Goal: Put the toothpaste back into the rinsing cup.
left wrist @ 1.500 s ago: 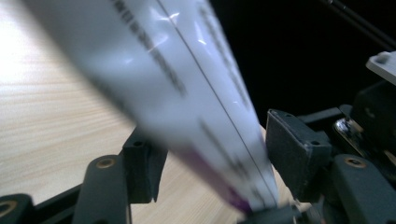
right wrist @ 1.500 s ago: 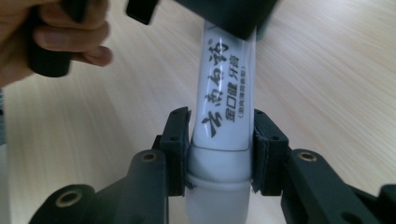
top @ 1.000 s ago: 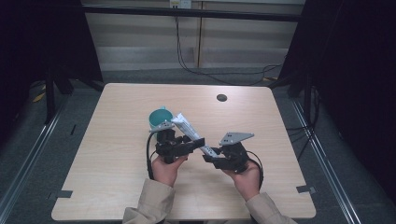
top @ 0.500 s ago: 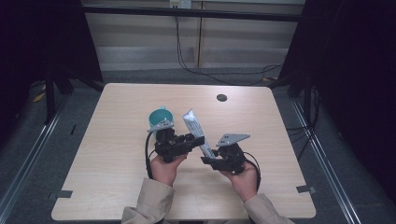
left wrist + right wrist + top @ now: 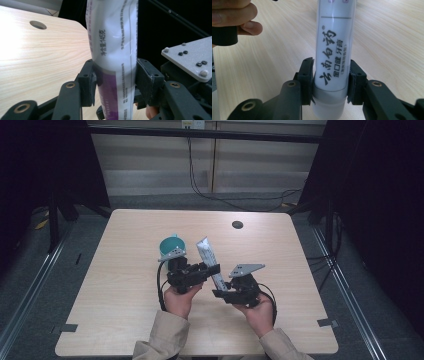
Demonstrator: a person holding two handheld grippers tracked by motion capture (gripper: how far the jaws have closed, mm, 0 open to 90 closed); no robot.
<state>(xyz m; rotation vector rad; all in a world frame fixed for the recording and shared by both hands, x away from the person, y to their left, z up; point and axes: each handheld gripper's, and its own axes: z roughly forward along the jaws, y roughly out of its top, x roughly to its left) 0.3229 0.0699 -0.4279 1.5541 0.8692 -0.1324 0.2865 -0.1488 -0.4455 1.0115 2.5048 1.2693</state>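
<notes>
A: What had just changed at the tube (image 5: 209, 261)?

B: The left gripper (image 5: 115, 82) had been closing its jaws; its pads (image 5: 146, 78) pressed the white-and-purple body of the toothpaste tube on both sides. The right gripper (image 5: 329, 82) was clamped on the same tube near the cap end.

A: Where was the tube?

B: Held above the table (image 5: 125, 285) between the two grippers, its crimped end pointing up and away, just beside the teal cup (image 5: 170, 247).

A: And the meaning for the work?

B: Judged as a handover or a two-handed grip before uncapping: both grippers now held the tube.

A: Against one second earlier?

B: The tube stood steeper; earlier it lay more slanted, with the left jaws wider.
</notes>
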